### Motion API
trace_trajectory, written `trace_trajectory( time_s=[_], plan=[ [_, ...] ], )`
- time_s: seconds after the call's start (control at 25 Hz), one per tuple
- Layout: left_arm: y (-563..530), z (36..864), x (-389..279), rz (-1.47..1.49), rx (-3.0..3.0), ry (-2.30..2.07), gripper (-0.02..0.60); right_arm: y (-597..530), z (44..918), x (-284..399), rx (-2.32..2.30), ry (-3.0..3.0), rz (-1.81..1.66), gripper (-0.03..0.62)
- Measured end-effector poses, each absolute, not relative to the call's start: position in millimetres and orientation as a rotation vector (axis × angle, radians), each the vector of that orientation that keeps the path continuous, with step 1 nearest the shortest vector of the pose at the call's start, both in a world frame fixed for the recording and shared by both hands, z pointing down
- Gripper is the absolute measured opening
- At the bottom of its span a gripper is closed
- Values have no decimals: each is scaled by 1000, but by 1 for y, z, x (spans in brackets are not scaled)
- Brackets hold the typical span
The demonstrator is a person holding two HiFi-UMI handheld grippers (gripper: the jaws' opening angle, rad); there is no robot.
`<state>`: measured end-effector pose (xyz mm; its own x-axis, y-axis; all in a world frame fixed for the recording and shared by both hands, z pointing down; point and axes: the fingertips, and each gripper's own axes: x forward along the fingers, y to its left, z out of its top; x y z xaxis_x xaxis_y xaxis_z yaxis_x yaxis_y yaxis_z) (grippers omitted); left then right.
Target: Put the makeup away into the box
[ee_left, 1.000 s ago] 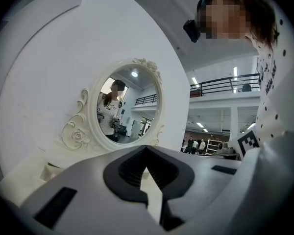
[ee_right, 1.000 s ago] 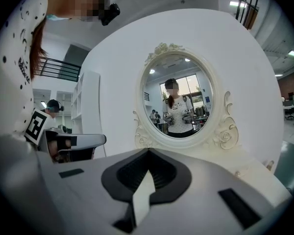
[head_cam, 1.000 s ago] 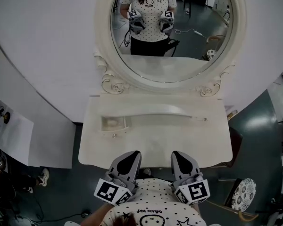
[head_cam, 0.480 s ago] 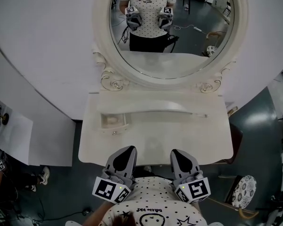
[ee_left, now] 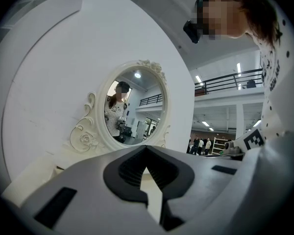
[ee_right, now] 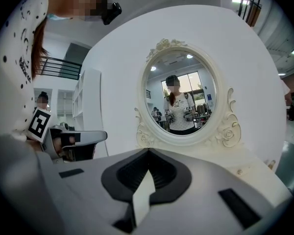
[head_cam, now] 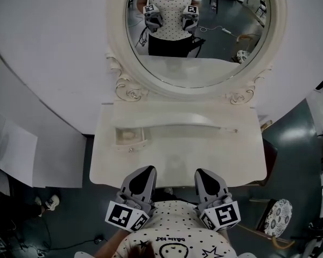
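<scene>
A white dressing table [head_cam: 177, 163] with an oval mirror [head_cam: 196, 36] stands in front of me. At its back left, a small open drawer-like box [head_cam: 130, 138] holds something pale that I cannot make out. No makeup item shows clearly on the tabletop. My left gripper [head_cam: 145, 171] and right gripper [head_cam: 204, 174] hover side by side over the table's near edge, close to my body. Both are shut and hold nothing. In the left gripper view, the left gripper [ee_left: 146, 148] points at the mirror. The right gripper [ee_right: 148, 152] does the same in the right gripper view.
The table's raised curved back ledge [head_cam: 177, 123] runs below the mirror's carved frame [head_cam: 130, 93]. A round patterned stool [head_cam: 277, 222] stands on the dark floor at the right. White panels [head_cam: 27, 155] lean at the left. A white curved wall [head_cam: 54, 47] rises behind the table.
The head view has tipped slightly, so the mirror sits a bit higher in the picture. My left gripper has drifted a little to the left. The right gripper has kept still.
</scene>
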<state>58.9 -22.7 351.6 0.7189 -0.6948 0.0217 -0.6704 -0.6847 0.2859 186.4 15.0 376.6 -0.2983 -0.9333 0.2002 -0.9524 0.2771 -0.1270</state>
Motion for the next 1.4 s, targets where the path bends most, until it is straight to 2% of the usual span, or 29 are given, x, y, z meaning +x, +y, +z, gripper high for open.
trace_trajectory(
  time_s=[1.4],
  plan=[
    [-24, 353, 62, -123, 2649, -1061, -5, 11, 379, 188, 1812, -2426, 340, 6]
  ],
)
